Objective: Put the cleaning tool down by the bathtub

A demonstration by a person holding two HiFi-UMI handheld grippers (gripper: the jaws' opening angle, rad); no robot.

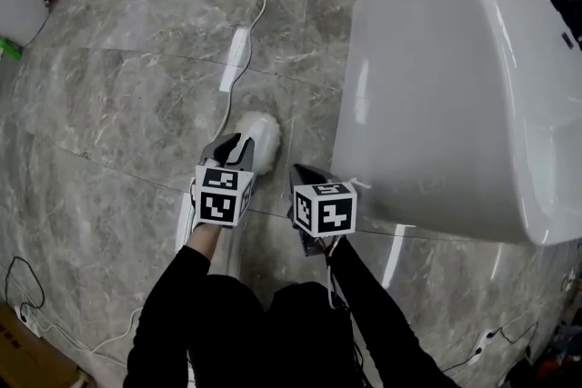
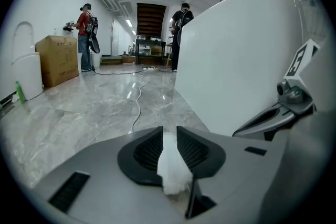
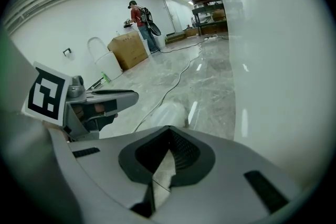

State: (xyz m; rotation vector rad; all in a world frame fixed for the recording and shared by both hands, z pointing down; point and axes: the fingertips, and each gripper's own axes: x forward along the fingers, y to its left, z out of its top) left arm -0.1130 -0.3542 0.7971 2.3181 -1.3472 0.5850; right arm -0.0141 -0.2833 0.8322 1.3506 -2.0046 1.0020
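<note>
Beside bathtub [image 1: 455, 59], above floor [image 1: 118, 104]: left gripper [image 2: 169, 132] pinching white fluffy duster [image 1: 265, 134]; right gripper [image 3: 168, 132] pressed together, empty.

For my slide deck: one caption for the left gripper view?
Left gripper pinches the white fluffy cleaning tool beside the white bathtub, over the marble floor.

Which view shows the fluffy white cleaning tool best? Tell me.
Head view: most of the fluffy white cleaning tool shows, beside the white bathtub. Left gripper view shows a tuft in the left claw; right gripper view, a blur.
</note>
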